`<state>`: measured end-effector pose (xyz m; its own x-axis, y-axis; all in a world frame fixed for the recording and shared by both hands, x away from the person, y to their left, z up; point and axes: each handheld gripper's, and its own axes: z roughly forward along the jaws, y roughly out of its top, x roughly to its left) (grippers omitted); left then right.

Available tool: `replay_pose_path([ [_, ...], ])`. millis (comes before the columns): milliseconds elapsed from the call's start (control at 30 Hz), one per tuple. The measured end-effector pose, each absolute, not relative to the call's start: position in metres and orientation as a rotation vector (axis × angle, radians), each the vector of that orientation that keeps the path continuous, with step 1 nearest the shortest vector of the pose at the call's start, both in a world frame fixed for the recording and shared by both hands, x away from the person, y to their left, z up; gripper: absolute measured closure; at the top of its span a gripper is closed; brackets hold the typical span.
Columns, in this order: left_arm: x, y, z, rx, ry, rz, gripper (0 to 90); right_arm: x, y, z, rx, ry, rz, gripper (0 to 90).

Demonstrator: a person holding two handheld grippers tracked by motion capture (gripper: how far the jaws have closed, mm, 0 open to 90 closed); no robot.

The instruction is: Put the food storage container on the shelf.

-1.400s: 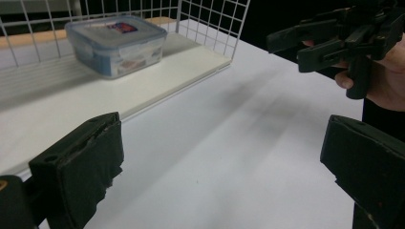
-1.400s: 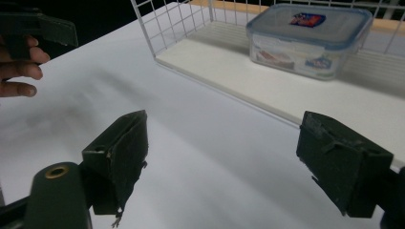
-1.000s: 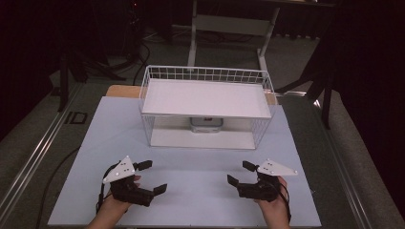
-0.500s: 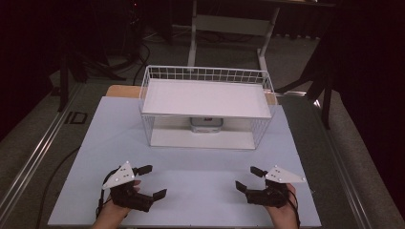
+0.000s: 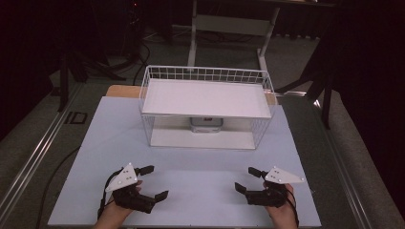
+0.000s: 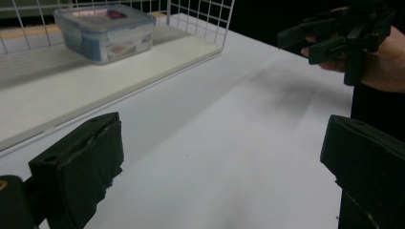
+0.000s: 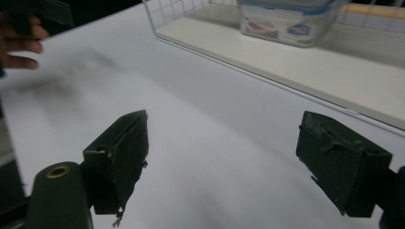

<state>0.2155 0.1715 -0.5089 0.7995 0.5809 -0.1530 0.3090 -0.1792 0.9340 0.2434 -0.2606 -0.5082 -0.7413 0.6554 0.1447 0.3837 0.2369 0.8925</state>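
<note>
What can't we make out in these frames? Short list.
- Container: high view, the rack's upper shelf covers most of it.
- Container contents: left gripper view, lid shows a red patch, too blurred to identify; label print in the right gripper view is unreadable.
- Person's hand: right gripper view, cut off by the left edge.
- Left gripper and right gripper: high view, forearms cut off by the bottom edge.

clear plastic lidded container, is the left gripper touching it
Apart: the left gripper view shows the clear plastic lidded container on the basket shelf, bare table between it and the open left gripper.
</note>
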Motion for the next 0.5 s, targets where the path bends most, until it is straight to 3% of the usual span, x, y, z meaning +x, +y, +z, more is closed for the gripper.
replay_pose_path([
  [500,0.2180,0.1768,-0.5119,1.736,0.688,0.344,1.9,0.2505,-0.2515,-0.5107,0.878,2.280,1.494,18.2],
])
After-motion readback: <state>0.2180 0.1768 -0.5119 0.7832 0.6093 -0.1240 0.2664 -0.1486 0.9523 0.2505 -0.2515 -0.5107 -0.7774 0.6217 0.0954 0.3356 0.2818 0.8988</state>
